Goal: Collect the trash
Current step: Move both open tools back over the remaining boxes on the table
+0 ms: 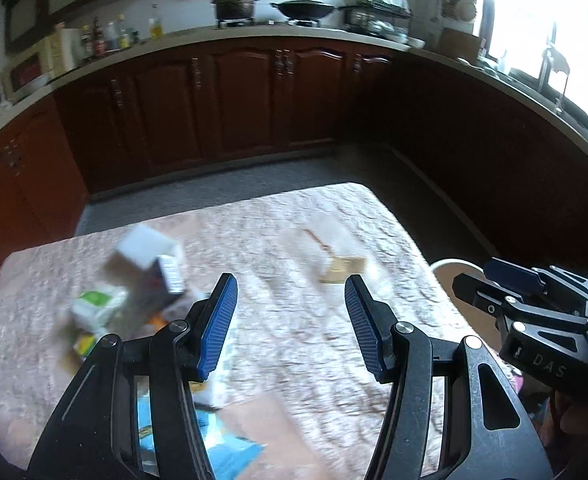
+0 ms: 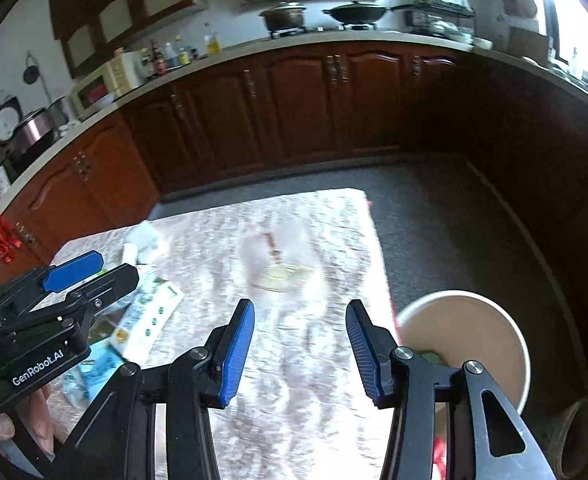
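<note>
Left gripper (image 1: 290,324): jaws apart, nothing between the pads. Right gripper (image 2: 299,342): jaws apart, likewise empty. Both held above the table (image 1: 294,240), angled down toward it.

Location of trash:
- Cluster of cartons and boxes (image 1: 142,280) on the left part of the table, blurred in the left wrist view; includes a green-and-white carton (image 1: 98,306) and a white box (image 1: 146,248).
- Blue wrapper (image 1: 230,448) at the near edge, partly hidden behind the left gripper's linkage.
- Small flat brown scrap (image 1: 341,270) with a thin stick or string attached, near the middle of the table, well apart from the cluster.
- Paper cup (image 2: 465,344) beside the table's right edge, probably the collection bin; contents not clearly readable.

Hazards, as judgement:
- Flat scrap lying flush on textured cloth: risk of pads sliding over it or pinching the cloth instead.
- Piled cartons: risk of toppling or scattering neighbours on a careless approach.
- Cup close to the right gripper: risk of knocking it over on release.
- Grippers working side by side: risk of collision.
- Motion blur: exact item edges uncertain.

Surface: table under a pale, mottled, wrinkled cloth, brightly lit in part.

Room: kitchen with dark red-brown cabinets (image 1: 254,104) along a curved-looking light countertop, pot (image 1: 236,4) and wok (image 1: 301,8) on a stove, bottles (image 1: 110,36) at left, grey floor (image 2: 453,220), bright window (image 1: 541,32) at right.
</note>
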`<state>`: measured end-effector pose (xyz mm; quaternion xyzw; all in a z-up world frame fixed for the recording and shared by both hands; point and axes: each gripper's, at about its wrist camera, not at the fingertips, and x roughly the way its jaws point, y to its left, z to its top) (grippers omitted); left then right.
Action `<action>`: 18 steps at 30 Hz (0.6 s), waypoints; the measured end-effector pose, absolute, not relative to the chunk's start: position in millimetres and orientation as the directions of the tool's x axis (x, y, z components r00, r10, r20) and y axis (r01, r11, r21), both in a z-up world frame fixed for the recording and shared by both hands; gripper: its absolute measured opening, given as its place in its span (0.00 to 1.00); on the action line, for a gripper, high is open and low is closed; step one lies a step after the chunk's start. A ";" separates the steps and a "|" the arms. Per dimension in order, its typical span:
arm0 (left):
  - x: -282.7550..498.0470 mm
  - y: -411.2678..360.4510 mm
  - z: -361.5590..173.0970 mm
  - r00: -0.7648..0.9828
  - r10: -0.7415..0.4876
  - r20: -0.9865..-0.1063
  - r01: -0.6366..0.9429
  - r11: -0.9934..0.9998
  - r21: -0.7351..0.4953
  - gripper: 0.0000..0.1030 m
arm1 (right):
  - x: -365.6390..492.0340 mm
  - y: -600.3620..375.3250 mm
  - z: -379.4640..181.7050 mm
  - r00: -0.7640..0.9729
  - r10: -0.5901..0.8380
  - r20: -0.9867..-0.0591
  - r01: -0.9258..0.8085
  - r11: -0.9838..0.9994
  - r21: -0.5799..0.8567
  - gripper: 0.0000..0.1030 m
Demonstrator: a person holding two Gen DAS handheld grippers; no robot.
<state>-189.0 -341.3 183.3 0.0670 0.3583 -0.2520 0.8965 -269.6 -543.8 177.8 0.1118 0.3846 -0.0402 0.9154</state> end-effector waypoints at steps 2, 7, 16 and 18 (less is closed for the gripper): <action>-184.7 -326.1 183.9 0.628 -0.390 -0.673 0.473 0.878 -0.066 0.53 | -265.9 -531.6 180.0 0.706 0.027 -0.707 0.137 0.975 0.174 0.45; -180.8 -297.7 186.2 0.652 -0.368 -0.662 0.426 0.901 -0.082 0.53 | -257.8 -504.3 186.0 0.716 0.058 -0.696 0.088 0.981 0.173 0.46; -175.8 -263.8 187.9 0.670 -0.338 -0.661 0.376 0.922 -0.090 0.53 | -245.4 -464.3 190.1 0.718 0.099 -0.689 0.016 0.987 0.158 0.52; -173.5 -255.8 186.7 0.669 -0.330 -0.665 0.364 0.927 -0.094 0.53 | -245.8 -461.3 190.3 0.718 0.103 -0.689 0.009 0.987 0.158 0.52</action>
